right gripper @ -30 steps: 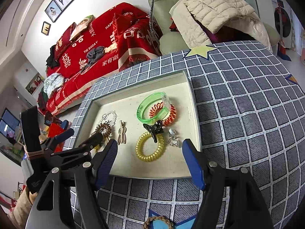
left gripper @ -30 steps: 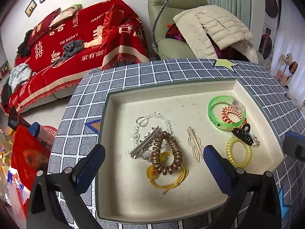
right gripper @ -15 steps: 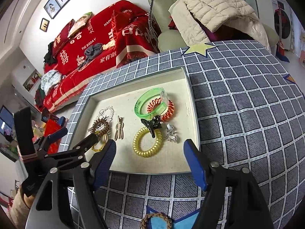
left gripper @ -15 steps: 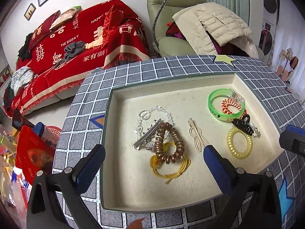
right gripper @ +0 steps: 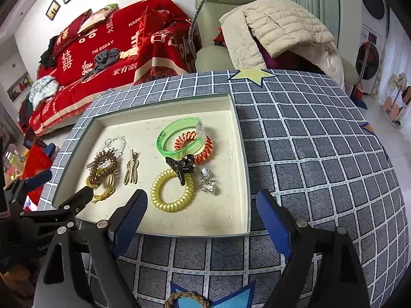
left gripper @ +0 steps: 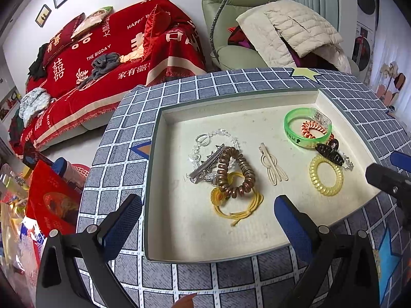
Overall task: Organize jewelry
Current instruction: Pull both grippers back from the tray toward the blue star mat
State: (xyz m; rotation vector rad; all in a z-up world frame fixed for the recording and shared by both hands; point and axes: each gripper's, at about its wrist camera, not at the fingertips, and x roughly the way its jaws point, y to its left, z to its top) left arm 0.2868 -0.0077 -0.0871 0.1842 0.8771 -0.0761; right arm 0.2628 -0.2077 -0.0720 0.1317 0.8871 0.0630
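Observation:
A shallow cream tray [left gripper: 257,252] [right gripper: 244,154] lies on a checked grey cloth and holds jewelry. Inside are a green bangle [left gripper: 295,133] [right gripper: 167,138], an orange coil tie [right gripper: 205,151], a black claw clip [left gripper: 330,151] [right gripper: 179,165], a yellow coil tie [left gripper: 326,175] [right gripper: 170,191], a brown coil tie [left gripper: 236,172] [right gripper: 102,165], a beige clip [left gripper: 269,165] and a crystal bracelet [left gripper: 203,141]. My left gripper [left gripper: 205,220] hovers open over the tray's near left part, holding nothing. My right gripper [right gripper: 201,218] is over the tray's near edge, its jaws opening, nothing between them.
A braided bracelet [right gripper: 186,299] lies on the cloth at the near edge, outside the tray. Beyond the table stand a red-covered sofa [left gripper: 102,51] and a green armchair with a beige jacket [left gripper: 295,30]. Clutter sits on the floor at the left [left gripper: 38,205].
The right gripper's jaws have spread wider and its view has turned so the tray sits more squarely ahead. The left gripper has drawn back a little from the tray, still open.

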